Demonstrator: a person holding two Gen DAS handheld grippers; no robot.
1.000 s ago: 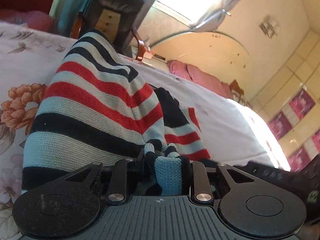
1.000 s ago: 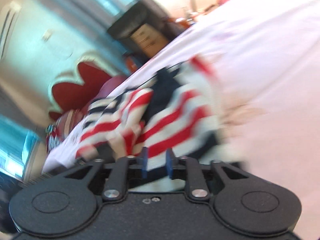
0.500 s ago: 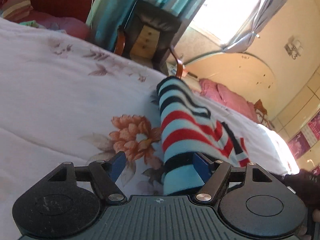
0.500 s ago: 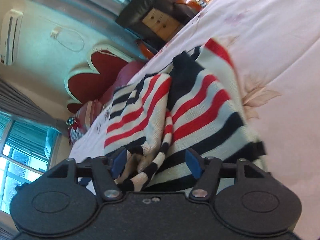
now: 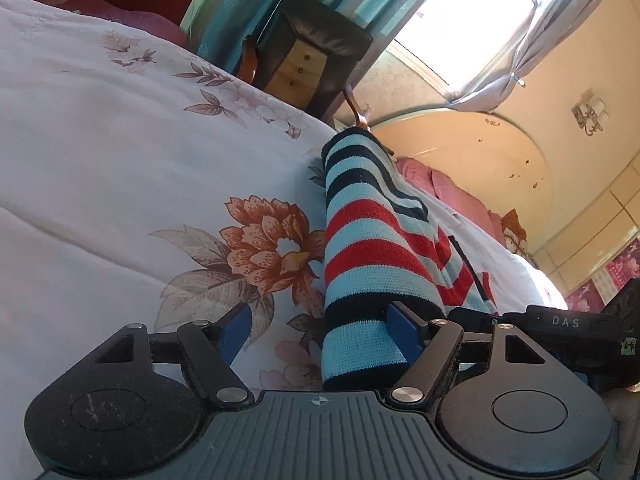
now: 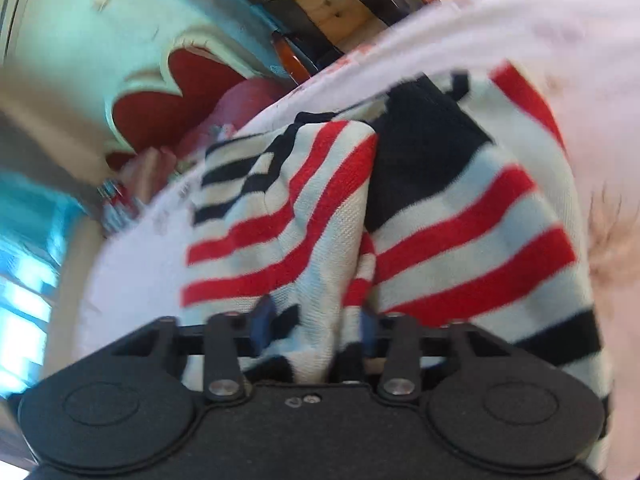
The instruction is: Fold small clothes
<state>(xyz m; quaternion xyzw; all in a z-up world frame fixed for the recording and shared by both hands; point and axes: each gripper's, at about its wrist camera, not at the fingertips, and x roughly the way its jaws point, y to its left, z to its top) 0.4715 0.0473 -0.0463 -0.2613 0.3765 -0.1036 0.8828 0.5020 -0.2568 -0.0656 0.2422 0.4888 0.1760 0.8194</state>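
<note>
A second ago the left tongs (image 5: 318,330) were pinched on a bunched fold of the striped sweater (image 5: 368,248); now their jaws stand wide, the sweater's folded edge lies flat on the bed (image 5: 120,168) just inside the right-hand pad, and bare flowered sheet fills the left of that view. The right tongs (image 6: 316,326) gaped open half a second ago and have just been closing, and now their pads (image 6: 262,322) pinch a ridge of the sweater (image 6: 460,232).
</note>
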